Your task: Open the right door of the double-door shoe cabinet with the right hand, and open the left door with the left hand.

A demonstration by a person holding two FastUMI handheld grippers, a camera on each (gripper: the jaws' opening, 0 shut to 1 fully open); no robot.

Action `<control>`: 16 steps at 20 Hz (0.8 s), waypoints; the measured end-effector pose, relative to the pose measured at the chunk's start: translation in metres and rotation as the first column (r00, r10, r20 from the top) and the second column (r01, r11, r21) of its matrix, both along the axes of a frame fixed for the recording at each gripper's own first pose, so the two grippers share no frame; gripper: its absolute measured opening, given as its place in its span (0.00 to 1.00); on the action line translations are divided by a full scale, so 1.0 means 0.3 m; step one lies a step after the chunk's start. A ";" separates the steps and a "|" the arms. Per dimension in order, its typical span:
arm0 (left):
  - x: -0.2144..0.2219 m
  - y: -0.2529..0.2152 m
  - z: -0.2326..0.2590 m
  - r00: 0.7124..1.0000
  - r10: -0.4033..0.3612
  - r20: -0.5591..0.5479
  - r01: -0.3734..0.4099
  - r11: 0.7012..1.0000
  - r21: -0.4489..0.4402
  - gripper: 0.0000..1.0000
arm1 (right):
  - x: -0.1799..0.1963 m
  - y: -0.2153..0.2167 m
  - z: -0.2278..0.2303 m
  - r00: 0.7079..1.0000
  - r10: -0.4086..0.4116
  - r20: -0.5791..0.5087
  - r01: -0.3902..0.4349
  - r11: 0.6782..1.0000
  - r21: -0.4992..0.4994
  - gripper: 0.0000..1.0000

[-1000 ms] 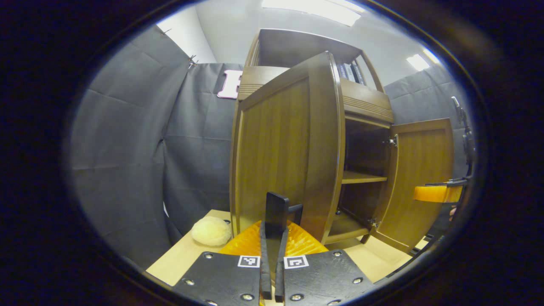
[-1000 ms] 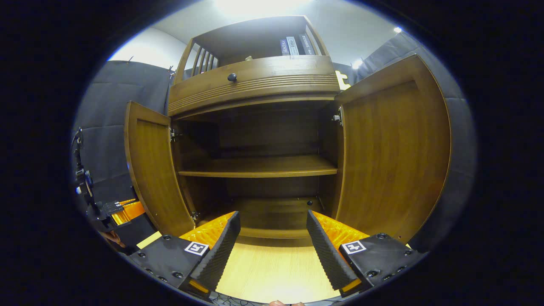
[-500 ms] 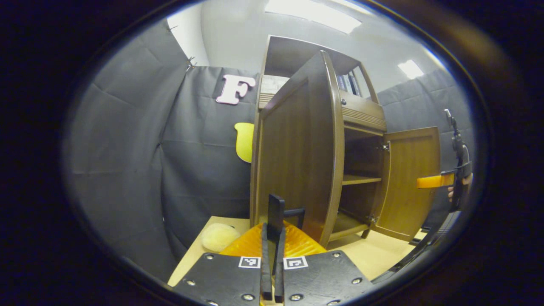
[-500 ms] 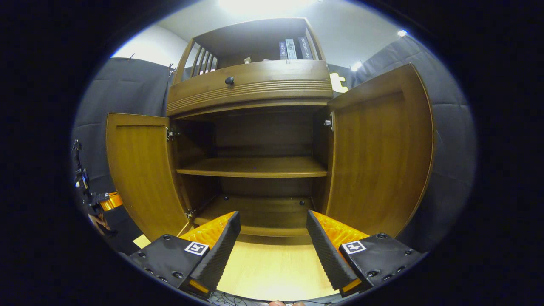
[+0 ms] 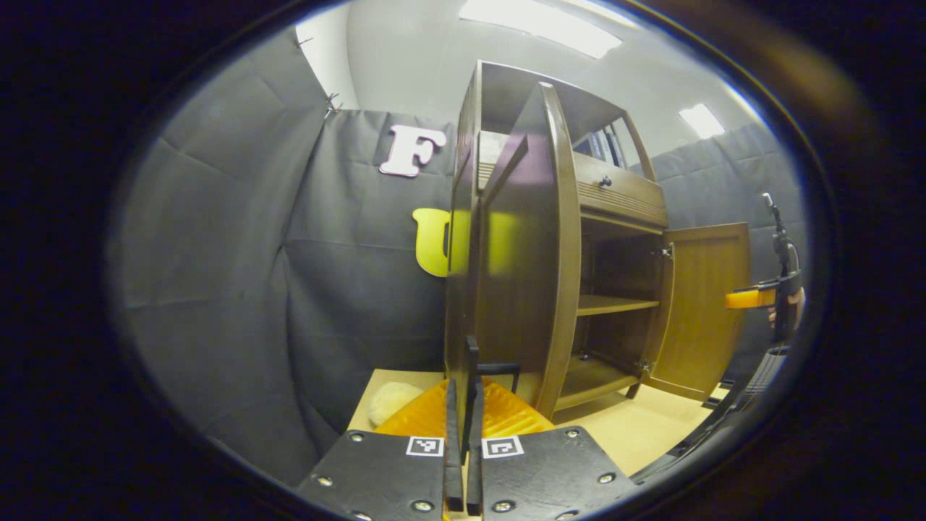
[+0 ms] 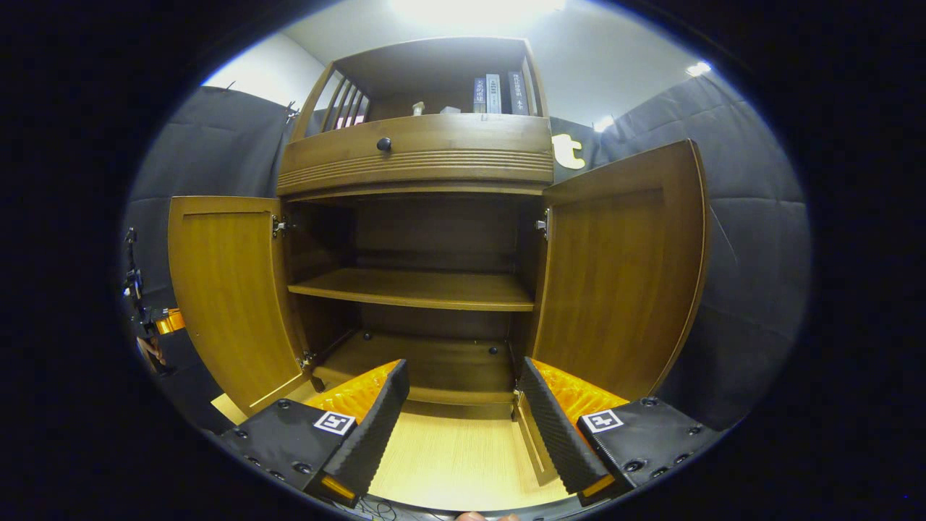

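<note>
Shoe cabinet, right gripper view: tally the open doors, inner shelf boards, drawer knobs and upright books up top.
Open doors: 2 (left door, right door)
Inner shelf boards: 1
Drawer knobs: 1
Upright books: 3
Total: 7

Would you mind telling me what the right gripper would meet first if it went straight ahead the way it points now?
The open right gripper faces the cabinet's lower compartment between both open doors; probably it would meet that bottom board's front edge first, though depth is unclear.

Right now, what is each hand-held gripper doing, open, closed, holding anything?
Left hand-held gripper: closed on the left door's handle.
Right hand-held gripper: open, holding nothing.
</note>
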State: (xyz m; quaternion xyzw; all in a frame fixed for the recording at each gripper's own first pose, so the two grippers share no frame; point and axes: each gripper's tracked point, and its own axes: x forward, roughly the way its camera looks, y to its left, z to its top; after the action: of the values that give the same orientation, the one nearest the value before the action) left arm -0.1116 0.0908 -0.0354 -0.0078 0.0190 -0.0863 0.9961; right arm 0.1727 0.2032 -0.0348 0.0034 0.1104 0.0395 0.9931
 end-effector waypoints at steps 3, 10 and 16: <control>-0.042 -0.011 0.006 1.000 0.027 -0.003 -0.027 0.999 0.025 0.04 | 0.001 -0.020 0.020 1.000 0.000 0.015 0.000 1.000 0.009 0.93; -0.327 -0.175 0.215 0.986 0.150 0.074 -0.152 0.988 0.031 0.04 | -0.040 -0.063 0.059 0.997 0.068 0.048 -0.072 0.994 0.079 0.93; -0.448 -0.507 0.263 0.976 0.208 0.065 -0.206 0.978 -0.024 0.52 | -0.132 -0.078 0.110 0.975 0.208 0.079 -0.214 0.974 0.076 0.93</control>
State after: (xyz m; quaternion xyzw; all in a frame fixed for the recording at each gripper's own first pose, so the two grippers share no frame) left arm -0.2459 -0.0613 0.0436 -0.0154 -0.0160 0.0175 0.9996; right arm 0.1330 0.1798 -0.0019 0.0320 0.0735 0.1493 0.9855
